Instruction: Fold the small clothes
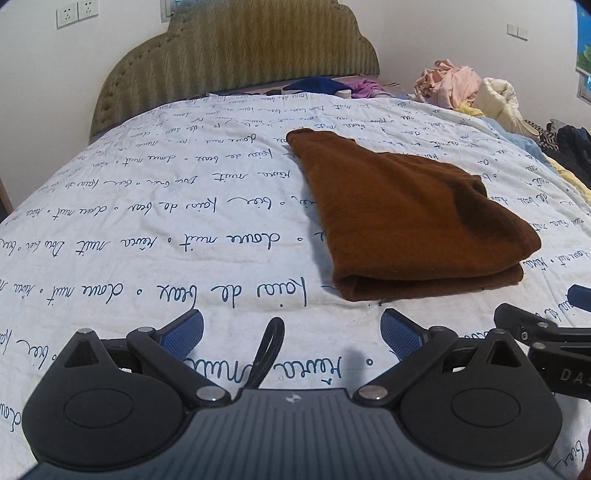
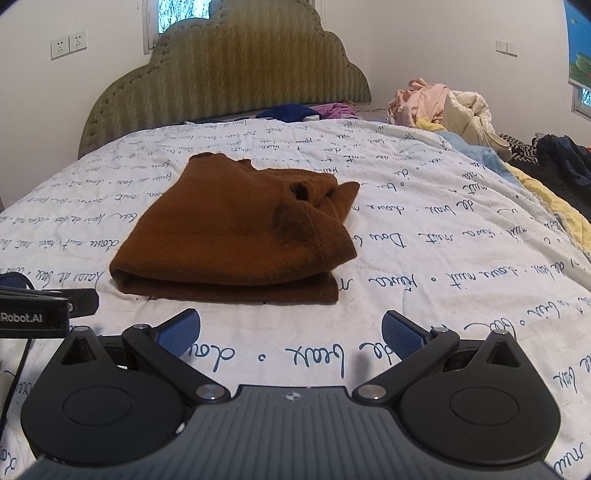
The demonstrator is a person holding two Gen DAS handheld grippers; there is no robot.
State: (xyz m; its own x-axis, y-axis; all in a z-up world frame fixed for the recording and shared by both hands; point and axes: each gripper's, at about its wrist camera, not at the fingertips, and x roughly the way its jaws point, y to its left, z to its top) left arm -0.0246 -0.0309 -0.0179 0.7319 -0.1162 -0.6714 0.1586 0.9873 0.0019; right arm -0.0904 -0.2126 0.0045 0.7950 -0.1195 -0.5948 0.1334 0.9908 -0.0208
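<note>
The brown garment (image 1: 406, 218) lies folded on the bedspread (image 1: 147, 229), roughly in the middle of the bed, its layers stacked with the thick folded edge facing the cameras. From the right wrist view the same brown garment (image 2: 236, 236) shows a bunched corner with a small dark opening at its far right side, and its top layer sits slightly short of the bottom layer along the near edge.

Just short of that near edge, the left gripper (image 1: 291, 332) hovers over the bedspread with its jaws spread wide; its blue pads (image 1: 183, 330) hold nothing and touch nothing. A black cord loop (image 1: 267, 350) sticks up between the fingers. The right gripper (image 2: 291, 332) is likewise spread wide and empty, its blue pads (image 2: 402, 334) clear of the cloth, close to the garment's front edge. Each gripper appears at the edge of the other's view, so the two sit side by side.

The bedspread (image 2: 424, 280) is white with dark cursive writing. Behind it stands a padded olive headboard (image 1: 236, 55). A heap of clothes (image 1: 461, 92) sits at the far right of the bed, with dark items farther right. Wall sockets (image 1: 77, 13) are mounted to the left of the headboard.
</note>
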